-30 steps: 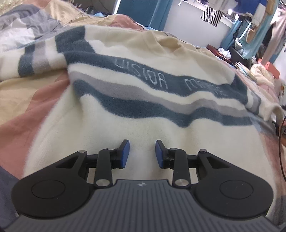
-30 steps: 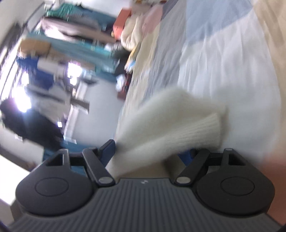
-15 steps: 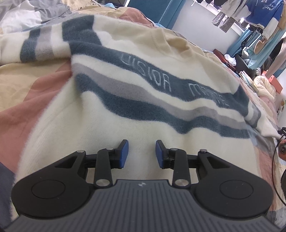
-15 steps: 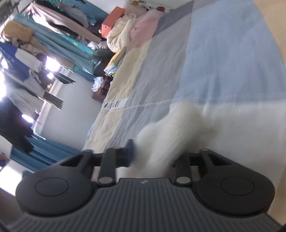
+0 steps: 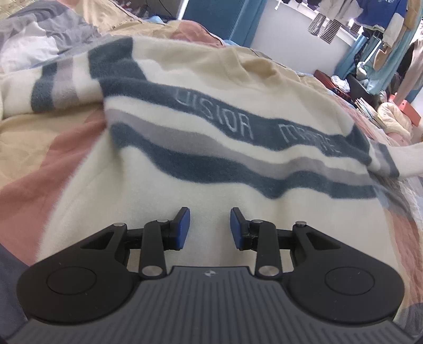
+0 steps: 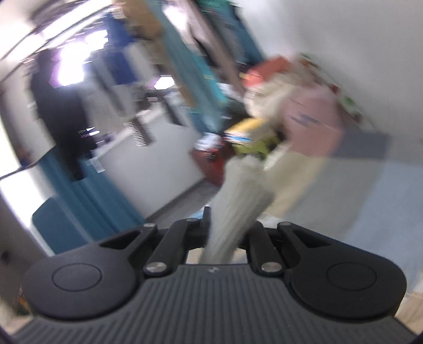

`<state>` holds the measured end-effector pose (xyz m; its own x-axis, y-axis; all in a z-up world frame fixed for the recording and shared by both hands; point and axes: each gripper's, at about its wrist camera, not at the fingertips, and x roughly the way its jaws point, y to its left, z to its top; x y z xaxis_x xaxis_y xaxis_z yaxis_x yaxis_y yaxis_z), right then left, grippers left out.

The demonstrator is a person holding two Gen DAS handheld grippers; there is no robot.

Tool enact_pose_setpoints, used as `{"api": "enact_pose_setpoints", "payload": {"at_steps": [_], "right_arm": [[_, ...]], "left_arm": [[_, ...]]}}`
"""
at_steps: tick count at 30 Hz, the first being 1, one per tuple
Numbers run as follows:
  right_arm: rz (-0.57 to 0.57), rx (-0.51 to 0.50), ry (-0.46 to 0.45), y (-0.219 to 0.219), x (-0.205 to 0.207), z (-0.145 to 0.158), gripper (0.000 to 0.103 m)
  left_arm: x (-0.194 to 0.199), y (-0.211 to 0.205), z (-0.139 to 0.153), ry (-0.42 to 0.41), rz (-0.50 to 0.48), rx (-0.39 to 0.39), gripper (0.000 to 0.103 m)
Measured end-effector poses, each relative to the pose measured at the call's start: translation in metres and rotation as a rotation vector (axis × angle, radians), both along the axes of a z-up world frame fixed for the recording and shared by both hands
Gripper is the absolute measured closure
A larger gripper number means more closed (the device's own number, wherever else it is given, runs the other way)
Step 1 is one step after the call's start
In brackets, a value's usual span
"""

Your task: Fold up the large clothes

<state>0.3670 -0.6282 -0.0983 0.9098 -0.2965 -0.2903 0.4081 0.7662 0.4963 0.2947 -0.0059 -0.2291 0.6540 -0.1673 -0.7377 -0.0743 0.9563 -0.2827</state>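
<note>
A cream fleece sweater (image 5: 211, 148) with dark blue and grey stripes and pale lettering lies spread face up on the bed. My left gripper (image 5: 210, 227) is open and empty, hovering low over the sweater's plain lower part. My right gripper (image 6: 228, 227) is shut on the sweater's cream ribbed sleeve cuff (image 6: 240, 190), which sticks up between the jaws. In the left wrist view the right sleeve (image 5: 401, 158) rises off the bed at the right edge. The right wrist view is blurred.
The bed has a patchwork quilt (image 5: 53, 148) in pink, tan and grey. A crumpled duvet (image 5: 39, 34) lies at the far left. Hanging clothes (image 5: 375, 16) and a cluttered pile (image 5: 391, 113) stand beyond the bed on the right.
My right gripper has closed on the sleeve cuff and swung up, its view turning from the quilt to the room. The right sleeve lifted. My left gripper shifted slightly, still open.
</note>
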Motion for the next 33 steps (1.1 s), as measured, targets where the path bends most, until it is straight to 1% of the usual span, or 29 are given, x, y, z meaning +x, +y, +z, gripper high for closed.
{"api": "enact_pose_setpoints", "payload": {"at_steps": [3, 6, 8, 10, 12, 14, 16, 20, 22, 24, 25, 27, 29, 31, 33], "right_arm": [[0.115, -0.103, -0.015, 0.059, -0.005, 0.038, 0.093], [0.232, -0.196, -0.034, 0.124, -0.017, 0.069, 0.093], [0.300, -0.261, -0.040, 0.162, -0.024, 0.087, 0.093], [0.374, -0.332, -0.056, 0.208, -0.034, 0.097, 0.093], [0.434, -0.380, -0.056, 0.248, -0.043, 0.097, 0.093], [0.507, -0.419, -0.045, 0.289, -0.051, 0.092, 0.093], [0.567, -0.481, -0.053, 0.336, -0.065, 0.084, 0.093], [0.708, -0.594, -0.067, 0.418, -0.093, 0.064, 0.093], [0.778, -0.654, -0.062, 0.454, -0.103, 0.047, 0.093], [0.847, -0.688, -0.035, 0.483, -0.110, 0.023, 0.093], [0.875, -0.692, -0.020, 0.496, -0.113, 0.013, 0.093], [0.934, -0.671, 0.030, 0.515, -0.118, -0.018, 0.093], [0.988, -0.653, 0.071, 0.532, -0.124, -0.046, 0.093], [1.021, -0.676, 0.117, 0.548, -0.134, -0.074, 0.091], [1.051, -0.689, 0.165, 0.559, -0.138, -0.099, 0.090]], "left_arm": [[0.001, 0.003, 0.004, -0.025, 0.005, -0.003, 0.066], [-0.006, 0.007, 0.010, -0.058, -0.004, 0.007, 0.066], [-0.013, 0.013, 0.016, -0.073, -0.007, -0.008, 0.066], [-0.021, 0.023, 0.024, -0.101, -0.011, -0.022, 0.066], [-0.029, 0.033, 0.032, -0.131, -0.006, -0.020, 0.066], [-0.037, 0.045, 0.040, -0.150, 0.005, -0.049, 0.066], [-0.045, 0.059, 0.048, -0.170, 0.015, -0.082, 0.065], [-0.052, 0.081, 0.060, -0.193, 0.010, -0.118, 0.065], [-0.052, 0.094, 0.065, -0.210, 0.031, -0.138, 0.065], [-0.050, 0.108, 0.068, -0.216, 0.052, -0.170, 0.065], [-0.050, 0.115, 0.068, -0.218, 0.064, -0.185, 0.065], [-0.048, 0.129, 0.068, -0.223, 0.094, -0.222, 0.065], [-0.047, 0.139, 0.066, -0.232, 0.104, -0.235, 0.065], [-0.043, 0.146, 0.065, -0.228, 0.120, -0.239, 0.065], [-0.039, 0.152, 0.064, -0.231, 0.134, -0.261, 0.065]]}}
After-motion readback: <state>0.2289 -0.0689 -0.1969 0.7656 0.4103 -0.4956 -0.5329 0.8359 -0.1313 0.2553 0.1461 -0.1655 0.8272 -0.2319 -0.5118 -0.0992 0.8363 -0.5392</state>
